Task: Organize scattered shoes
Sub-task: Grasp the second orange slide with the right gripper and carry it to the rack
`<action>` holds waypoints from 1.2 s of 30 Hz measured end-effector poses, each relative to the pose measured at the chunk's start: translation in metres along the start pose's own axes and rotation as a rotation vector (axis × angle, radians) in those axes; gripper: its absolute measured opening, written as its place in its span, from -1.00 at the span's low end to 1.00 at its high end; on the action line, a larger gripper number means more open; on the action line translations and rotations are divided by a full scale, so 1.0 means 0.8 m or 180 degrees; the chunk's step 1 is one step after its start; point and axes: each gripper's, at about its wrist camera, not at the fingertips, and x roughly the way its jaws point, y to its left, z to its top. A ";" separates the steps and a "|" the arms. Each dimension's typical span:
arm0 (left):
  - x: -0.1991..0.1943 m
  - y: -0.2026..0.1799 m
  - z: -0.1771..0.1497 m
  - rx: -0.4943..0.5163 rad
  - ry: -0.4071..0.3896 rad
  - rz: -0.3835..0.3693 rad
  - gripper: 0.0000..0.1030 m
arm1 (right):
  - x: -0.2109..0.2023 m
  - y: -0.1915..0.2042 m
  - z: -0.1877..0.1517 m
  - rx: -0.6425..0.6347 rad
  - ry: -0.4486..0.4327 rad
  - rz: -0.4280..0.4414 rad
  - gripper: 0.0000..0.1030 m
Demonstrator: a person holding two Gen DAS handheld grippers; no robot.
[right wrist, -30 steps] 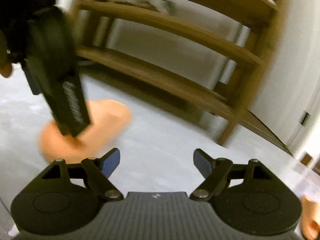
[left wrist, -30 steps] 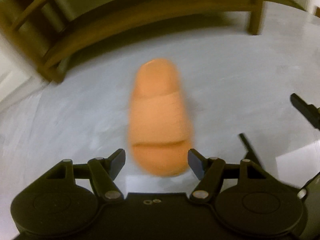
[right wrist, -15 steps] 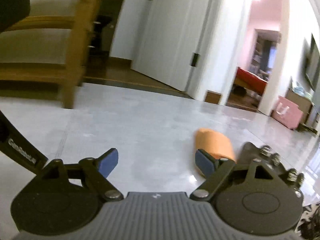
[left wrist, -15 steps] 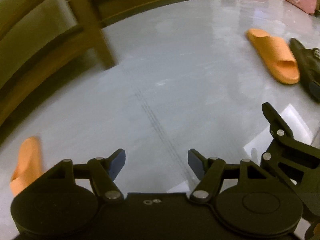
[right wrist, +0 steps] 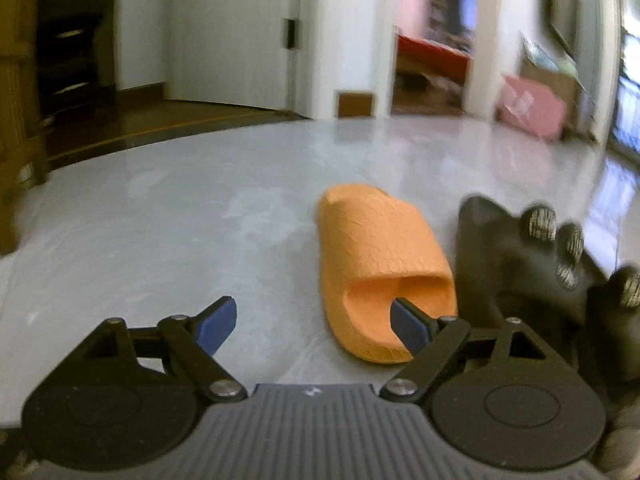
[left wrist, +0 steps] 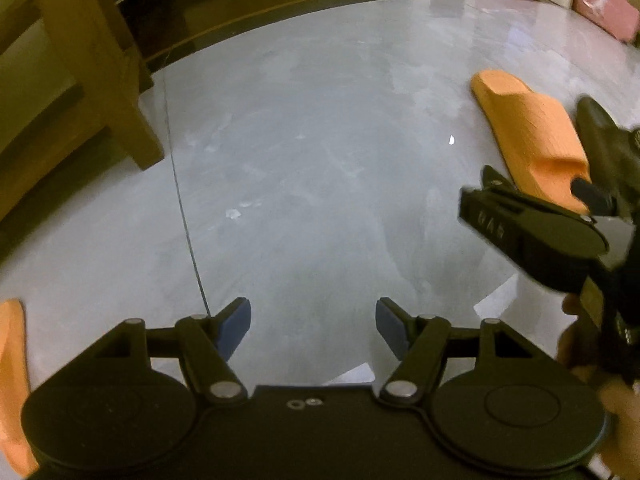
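Both tools open and empty, right tool [right wrist: 312,322] nearly on the orange slide [right wrist: 382,276]; we judge it light, squashy foam—pinch the strap's edge.

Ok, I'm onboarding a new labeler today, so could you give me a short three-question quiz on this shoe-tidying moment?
1. True or false: the right gripper has its jaws shut on the orange slipper.
2. Multiple choice: in the right wrist view, what lies directly to the right of that slipper? A) a black shoe B) a pink box C) a wooden rack
3. Short answer: what is between the jaws of the left gripper?

Key
1. False: its jaws are open and the slipper lies on the floor.
2. A
3. Nothing, only bare floor; a second orange slipper shows at the left edge of its view.
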 end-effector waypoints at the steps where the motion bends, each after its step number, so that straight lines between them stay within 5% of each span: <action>1: 0.005 0.003 0.003 -0.0063 0.0053 -0.0012 0.35 | 0.009 -0.002 0.001 0.0088 0.0011 -0.0066 0.67; 7: 0.017 0.013 0.008 -0.0137 0.0109 -0.0016 0.35 | 0.061 -0.006 0.013 0.0440 0.0054 -0.0358 0.60; 9: 0.019 0.014 0.007 -0.0131 0.0126 -0.0022 0.35 | 0.075 -0.003 0.016 0.0457 0.0056 -0.0416 0.41; 11: 0.017 0.016 0.004 -0.0079 0.0105 -0.0016 0.35 | 0.082 0.003 0.016 0.0384 -0.0003 -0.0519 -0.02; 17: 0.002 0.030 -0.004 0.0035 -0.0030 0.0005 0.35 | 0.064 0.018 0.009 0.0008 -0.0299 -0.0357 -0.57; 22: -0.024 0.072 -0.012 -0.0036 -0.0095 0.0030 0.35 | -0.004 0.049 0.014 -0.0529 -0.0708 0.0070 -0.65; 28: -0.069 0.157 -0.056 -0.0074 -0.0248 0.0290 0.35 | -0.112 0.108 -0.001 -0.0481 -0.0671 0.0853 -0.65; 36: -0.090 0.307 -0.142 -0.0894 0.0148 0.0664 0.35 | -0.238 0.240 -0.058 -0.0777 -0.0708 0.1993 -0.66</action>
